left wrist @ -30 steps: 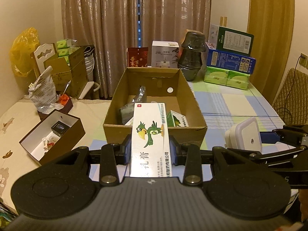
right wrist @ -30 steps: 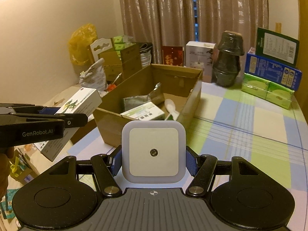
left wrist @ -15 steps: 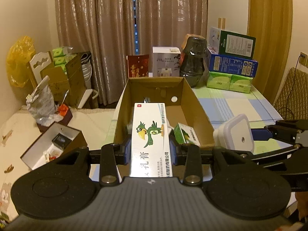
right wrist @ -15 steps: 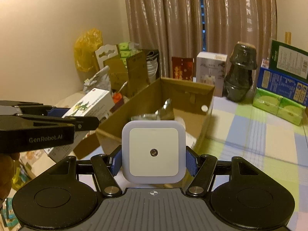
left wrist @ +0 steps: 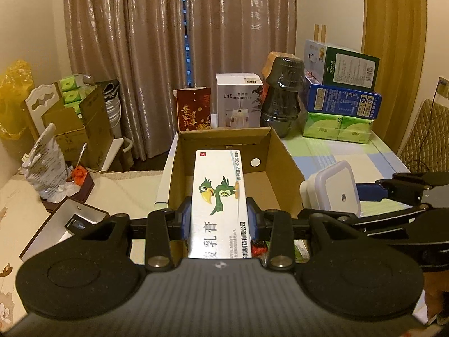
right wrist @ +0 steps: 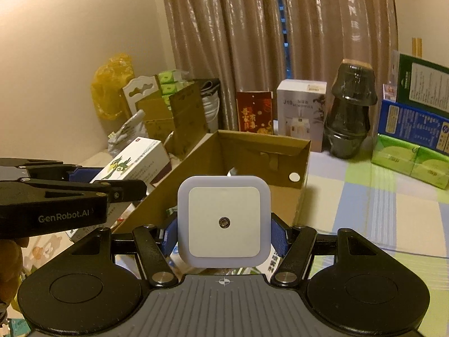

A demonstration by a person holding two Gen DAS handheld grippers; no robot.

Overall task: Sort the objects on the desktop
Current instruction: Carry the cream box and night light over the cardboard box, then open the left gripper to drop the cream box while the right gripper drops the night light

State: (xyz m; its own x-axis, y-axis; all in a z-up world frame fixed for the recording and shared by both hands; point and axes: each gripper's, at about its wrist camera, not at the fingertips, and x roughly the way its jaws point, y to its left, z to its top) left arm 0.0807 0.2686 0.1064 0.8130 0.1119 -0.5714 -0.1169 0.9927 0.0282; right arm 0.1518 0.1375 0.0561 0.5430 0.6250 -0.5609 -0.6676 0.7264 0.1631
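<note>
My left gripper (left wrist: 219, 219) is shut on a long white medicine box with a green bird (left wrist: 219, 196) and holds it over the open cardboard box (left wrist: 283, 154). My right gripper (right wrist: 224, 236) is shut on a square white night light (right wrist: 224, 221), held over the near right part of the same cardboard box (right wrist: 263, 151). The night light (left wrist: 334, 193) also shows in the left wrist view at the right. The medicine box (right wrist: 134, 163) and the left gripper show in the right wrist view at the left. Small packets lie in the box under the grippers.
At the table's back stand a red packet (left wrist: 193, 112), a white humidifier box (left wrist: 238, 104), a dark wrapped jar (left wrist: 283, 98) and stacked green and blue boxes (left wrist: 342, 101). An open dark gift box (left wrist: 64, 224) and clutter lie left of the table.
Both grippers have moved forward with their objects, from in front of the cardboard box to over its inside. Their grips have not changed.
</note>
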